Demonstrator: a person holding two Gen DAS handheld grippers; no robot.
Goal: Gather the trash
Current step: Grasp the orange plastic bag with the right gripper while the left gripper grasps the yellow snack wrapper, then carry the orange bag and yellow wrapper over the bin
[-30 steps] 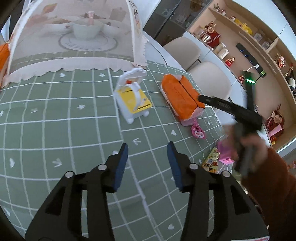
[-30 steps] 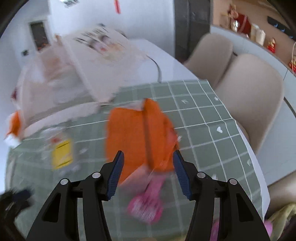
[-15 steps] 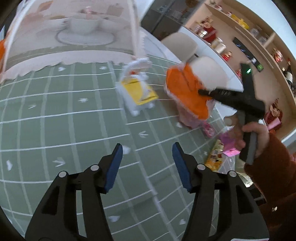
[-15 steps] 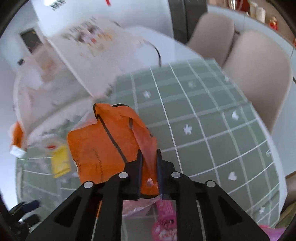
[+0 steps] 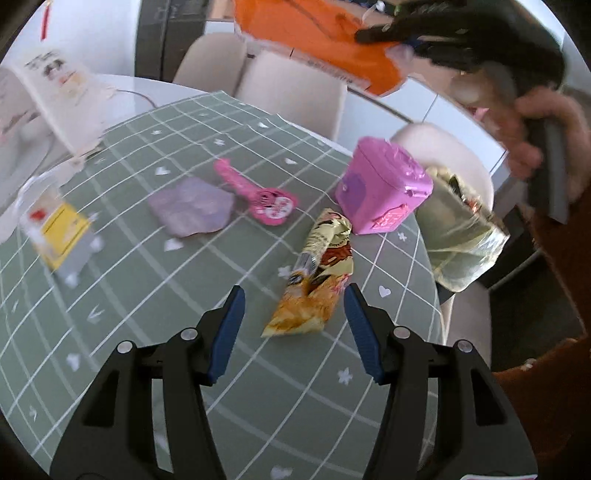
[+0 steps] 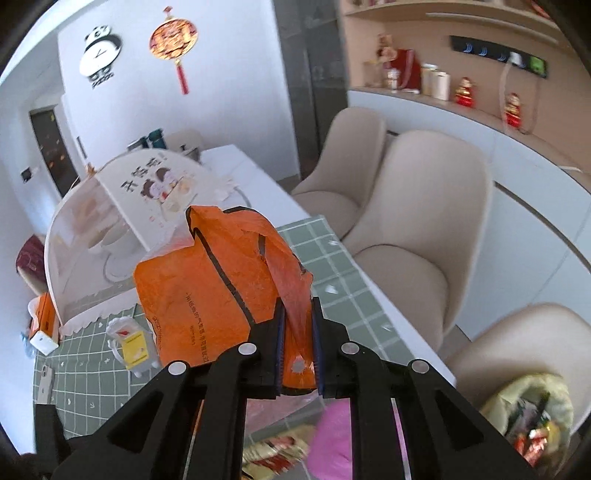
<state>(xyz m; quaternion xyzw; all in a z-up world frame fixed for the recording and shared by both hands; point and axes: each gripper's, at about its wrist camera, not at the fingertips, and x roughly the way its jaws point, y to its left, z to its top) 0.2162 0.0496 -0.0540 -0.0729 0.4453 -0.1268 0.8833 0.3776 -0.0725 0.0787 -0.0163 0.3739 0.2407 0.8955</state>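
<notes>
Right gripper (image 6: 297, 334) is clamped on a fold of the orange bag (image 6: 218, 291), which hangs in the air clear of the green checked tablecloth (image 6: 332, 273). In the left view the same bag (image 5: 317, 33) sits high above the far table edge.

Left gripper (image 5: 293, 326) is wide, holding nothing, low over the tablecloth (image 5: 147, 295). The yellow snack wrapper (image 5: 314, 280) lies on the cloth, its near end between the blue fingers (image 5: 227, 325), contact not clear.

Relative to that wrapper: pink box (image 5: 384, 188) just beyond and to the right, pink flat toy (image 5: 258, 188) beyond and to the left, lilac crumpled scrap (image 5: 192, 210) farther left, yellow-label packet (image 5: 59, 232) well off to the left, blurred. Trash bag (image 5: 461, 236) with wrappers inside hangs past the table edge to the right; same bag in the right view (image 6: 532, 417).

Mesh food cover (image 6: 122, 229) stands behind the orange bag, beige chairs (image 6: 417, 218) beside the table.
</notes>
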